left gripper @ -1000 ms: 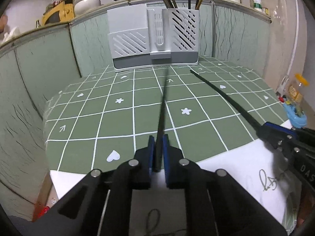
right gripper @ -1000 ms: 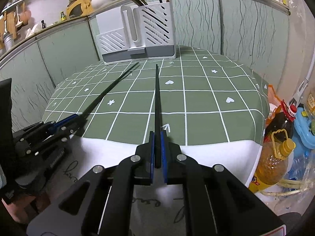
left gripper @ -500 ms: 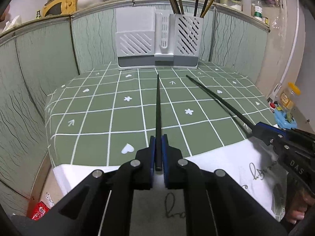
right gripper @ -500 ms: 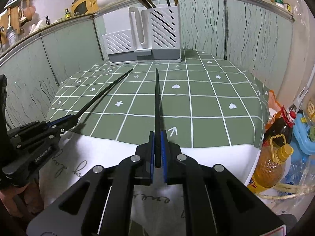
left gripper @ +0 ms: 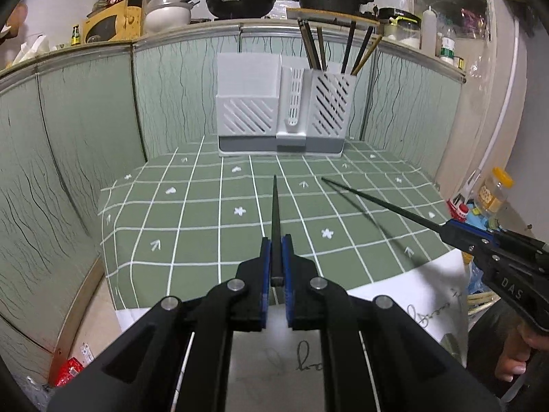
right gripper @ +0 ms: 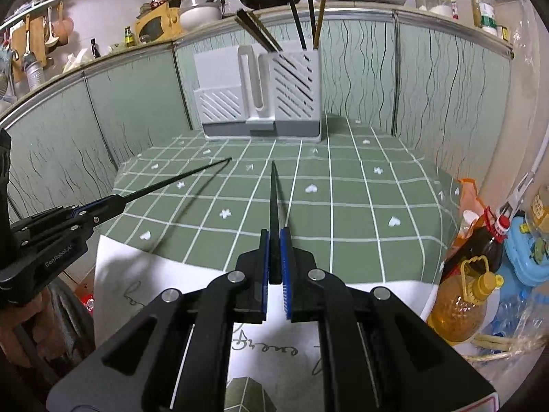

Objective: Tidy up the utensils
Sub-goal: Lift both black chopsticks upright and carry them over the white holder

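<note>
My left gripper (left gripper: 276, 240) is shut on a black chopstick (left gripper: 275, 206) that points forward over the green checked tablecloth (left gripper: 192, 226). My right gripper (right gripper: 273, 233) is shut on a second black chopstick (right gripper: 273, 199), also pointing forward. Each gripper shows in the other's view: the right one (left gripper: 449, 226) at the right edge, the left one (right gripper: 116, 202) at the left edge. A grey utensil holder (left gripper: 279, 110) stands at the back of the table against the wall. Its right compartment (left gripper: 331, 103) holds several chopsticks. It also shows in the right wrist view (right gripper: 260, 96).
A white cloth with script (right gripper: 192, 285) covers the near table edge. Oil bottles (right gripper: 463, 302) and a blue object (right gripper: 528, 250) stand off the table's right side. Green panelled walls (left gripper: 79, 130) enclose the table at back and sides. A shelf above holds pots (left gripper: 240, 0).
Both grippers have risen and pulled back from the table with their chopsticks still gripped. The holder now looks farther away and more of the shelf above shows.
</note>
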`<state>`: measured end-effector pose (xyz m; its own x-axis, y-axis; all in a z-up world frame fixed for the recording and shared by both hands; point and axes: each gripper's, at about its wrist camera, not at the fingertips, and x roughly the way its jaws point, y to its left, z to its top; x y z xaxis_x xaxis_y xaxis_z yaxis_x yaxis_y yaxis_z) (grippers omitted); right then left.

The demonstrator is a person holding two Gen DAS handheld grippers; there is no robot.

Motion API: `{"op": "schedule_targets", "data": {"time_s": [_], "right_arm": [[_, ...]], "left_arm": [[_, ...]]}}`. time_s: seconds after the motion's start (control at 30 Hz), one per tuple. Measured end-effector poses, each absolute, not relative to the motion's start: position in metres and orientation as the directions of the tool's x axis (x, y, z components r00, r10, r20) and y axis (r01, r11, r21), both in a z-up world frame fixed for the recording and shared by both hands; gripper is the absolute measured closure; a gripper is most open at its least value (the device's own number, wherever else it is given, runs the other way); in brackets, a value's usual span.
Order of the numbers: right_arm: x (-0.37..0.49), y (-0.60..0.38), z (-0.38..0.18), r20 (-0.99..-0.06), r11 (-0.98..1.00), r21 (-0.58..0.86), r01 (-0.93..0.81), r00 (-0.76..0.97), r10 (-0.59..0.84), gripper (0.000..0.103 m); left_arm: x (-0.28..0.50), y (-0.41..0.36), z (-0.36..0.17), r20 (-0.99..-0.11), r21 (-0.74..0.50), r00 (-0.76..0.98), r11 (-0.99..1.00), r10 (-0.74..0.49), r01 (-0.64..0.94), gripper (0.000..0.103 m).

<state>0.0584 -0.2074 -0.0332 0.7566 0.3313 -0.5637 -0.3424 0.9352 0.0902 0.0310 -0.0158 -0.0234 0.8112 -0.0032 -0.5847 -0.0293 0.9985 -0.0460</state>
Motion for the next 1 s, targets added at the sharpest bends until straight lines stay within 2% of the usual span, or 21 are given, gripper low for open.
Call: {"op": "schedule_targets", "data": {"time_s": [0.4,1.0], "right_arm": [[0.06,-0.21,0.016,-0.494,0.931,0.106,-0.35,0.794,0.355,0.097],[0.06,-0.208,0.083,-0.413,0.923,0.069,-0.378,0.832,0.371,0.097]], "left_arm": [[0.027,-0.004,0.033,-0.5,-0.06,0.866,0.998,-0.002,-0.033,0.097],[0.035,-0.01,0.094,-0.422,-0.054,0.906,0.998,-0.032,0.01,0.097]]}}
